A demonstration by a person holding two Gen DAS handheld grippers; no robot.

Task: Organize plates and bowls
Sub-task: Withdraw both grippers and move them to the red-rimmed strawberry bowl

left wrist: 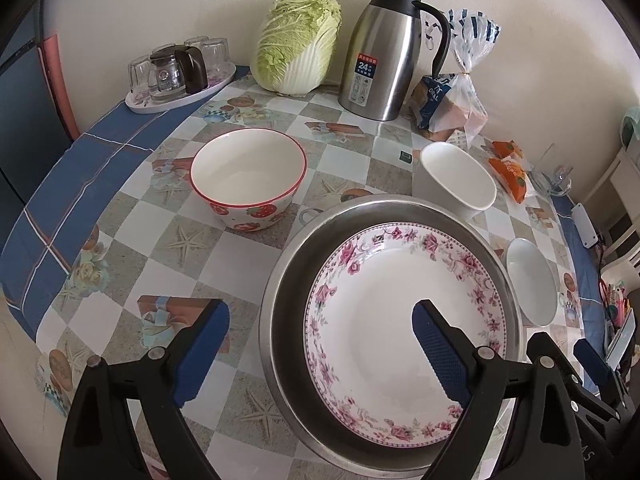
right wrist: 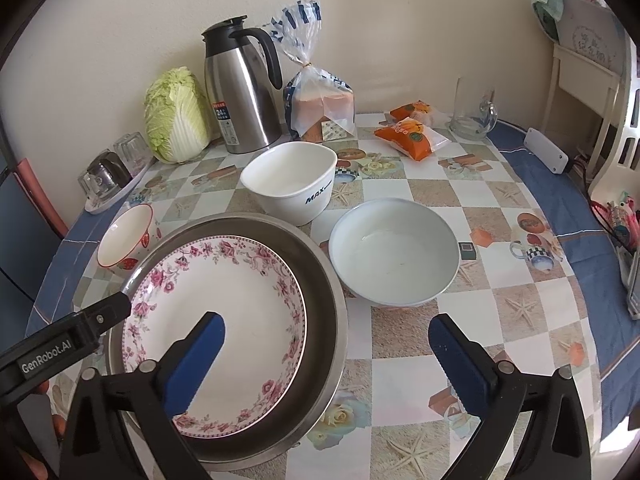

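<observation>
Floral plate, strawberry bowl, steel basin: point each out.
floral plate [left wrist: 384,312], left wrist view, bare white centre.
strawberry bowl [left wrist: 248,176], left wrist view, inner wall.
steel basin [right wrist: 320,280], right wrist view, inner wall.

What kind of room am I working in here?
Most likely a home dining or kitchen corner. A table under a patterned household cloth stands against a plain wall, holding a napa cabbage, a steel thermos jug and a bagged loaf of bread beside the dishes.
</observation>
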